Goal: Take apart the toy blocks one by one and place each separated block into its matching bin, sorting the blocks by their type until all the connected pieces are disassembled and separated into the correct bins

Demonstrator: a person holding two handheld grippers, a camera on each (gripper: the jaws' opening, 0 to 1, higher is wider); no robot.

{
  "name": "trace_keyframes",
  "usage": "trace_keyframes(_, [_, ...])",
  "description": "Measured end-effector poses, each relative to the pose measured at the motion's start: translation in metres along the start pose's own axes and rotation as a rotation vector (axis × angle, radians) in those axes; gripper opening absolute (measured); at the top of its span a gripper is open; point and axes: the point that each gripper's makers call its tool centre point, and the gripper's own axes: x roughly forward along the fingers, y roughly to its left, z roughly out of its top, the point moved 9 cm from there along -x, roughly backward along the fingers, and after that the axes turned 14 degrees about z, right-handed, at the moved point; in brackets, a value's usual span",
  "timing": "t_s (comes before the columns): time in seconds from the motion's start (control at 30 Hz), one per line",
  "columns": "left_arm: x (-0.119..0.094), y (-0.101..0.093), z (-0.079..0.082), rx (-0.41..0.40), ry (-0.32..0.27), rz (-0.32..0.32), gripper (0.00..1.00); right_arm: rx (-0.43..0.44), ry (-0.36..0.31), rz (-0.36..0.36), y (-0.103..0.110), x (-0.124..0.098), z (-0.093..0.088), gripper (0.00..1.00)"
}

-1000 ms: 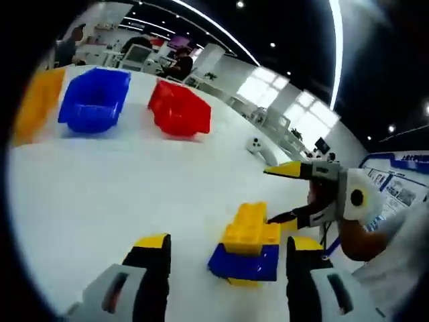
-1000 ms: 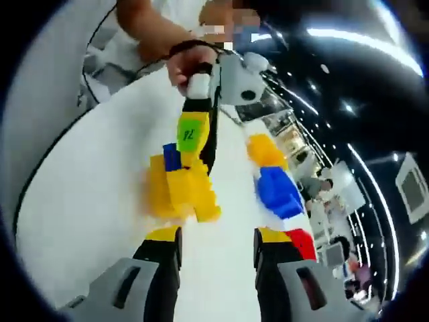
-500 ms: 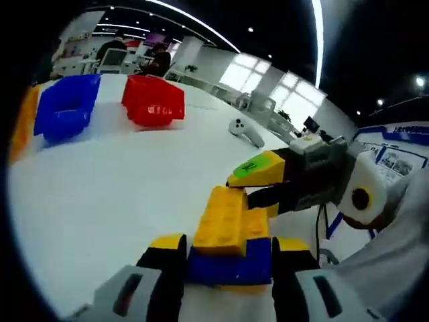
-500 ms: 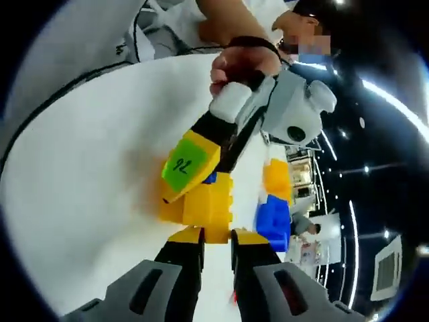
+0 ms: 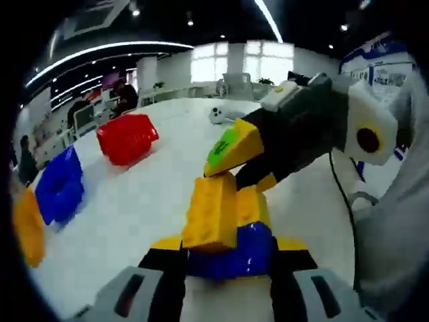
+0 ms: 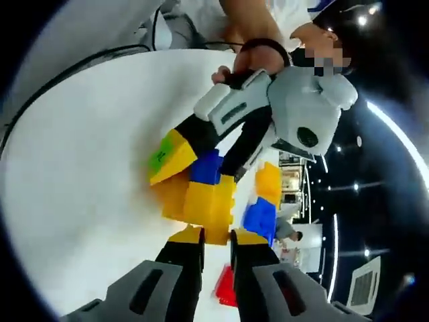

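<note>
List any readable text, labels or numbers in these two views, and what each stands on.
Green sticker on the right gripper's yellow jaw tip: dark marks, too blurred to read.
Green sticker on the left gripper's jaw tip: marks unreadable.
Blue wall board: print too small to read.

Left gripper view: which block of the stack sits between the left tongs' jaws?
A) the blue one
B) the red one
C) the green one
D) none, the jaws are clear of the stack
A: in the left gripper view the blue block at the base of the stack sits pinched between the left tongs, with the yellow block stacked above it and gripped by the right tongs.
</note>
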Motion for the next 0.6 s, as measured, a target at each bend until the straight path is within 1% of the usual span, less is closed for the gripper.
trace_keyframes(0.1, [0.002,0.005,0.0,0.017,0.01,-0.018,0.49,-0.145,0.087,-0.01,-0.004,0.0,0.008,0.16])
trace_keyframes(0.13, [0.002,0.006,0.0,0.019,0.014,-0.024,0.49,-0.214,0.121,-0.019,-0.004,-0.001,0.011,0.16])
trace_keyframes(0.17, [0.003,0.008,0.0,0.025,0.022,-0.026,0.49,-0.266,0.14,-0.034,-0.007,0.001,0.011,0.16])
trace_keyframes(0.2, [0.005,0.01,0.0,0.038,0.034,-0.02,0.49,-0.324,0.168,-0.067,-0.008,-0.002,0.014,0.15])
trace_keyframes(0.23, [0.008,0.013,-0.001,0.053,0.063,-0.017,0.49,-0.403,0.172,-0.105,-0.012,-0.002,0.019,0.13])
trace_keyframes(0.27, [0.01,0.008,-0.001,-0.045,0.069,-0.062,0.49,-0.461,0.207,-0.121,-0.013,-0.006,0.023,0.11])
trace_keyframes(0.3, [0.016,0.012,-0.002,-0.066,0.07,-0.096,0.48,-0.485,0.192,-0.147,-0.014,-0.007,0.026,0.04])
trace_keyframes(0.33, [0.01,0.022,-0.002,-0.051,0.011,-0.063,0.42,-0.493,0.162,-0.219,-0.016,-0.014,0.031,0.01])
trace_keyframes(0.37, [0.002,0.026,-0.002,-0.066,0.022,-0.071,0.42,-0.438,0.159,-0.148,-0.018,-0.003,0.029,0.02])
trace_keyframes(0.4, [0.009,0.019,-0.003,-0.061,0.025,-0.072,0.42,-0.462,0.172,-0.142,-0.022,0.001,0.024,0.02])
trace_keyframes(0.43, [0.009,0.021,-0.003,-0.062,0.028,-0.056,0.43,-0.401,0.148,-0.099,-0.026,0.01,0.01,0.02])
trace_keyframes(0.47, [0.012,0.023,-0.005,-0.099,0.026,-0.024,0.43,-0.306,0.113,-0.071,-0.028,0.012,0.001,0.03])
trace_keyframes(0.5, [0.012,0.026,-0.008,-0.116,0.002,-0.004,0.43,-0.229,0.064,-0.071,-0.026,0.012,-0.006,0.02])
trace_keyframes(0.53, [0.013,0.027,-0.01,-0.103,-0.016,-0.001,0.44,-0.141,0.036,-0.066,-0.022,0.015,-0.015,0.03])
trace_keyframes(0.57, [0.013,0.029,-0.012,-0.122,-0.021,-0.003,0.44,-0.129,0.049,-0.045,-0.016,0.013,-0.019,0.03])
trace_keyframes(0.6, [0.012,0.029,-0.013,-0.131,-0.025,-0.002,0.44,-0.152,0.06,-0.048,-0.013,0.015,-0.022,0.03])
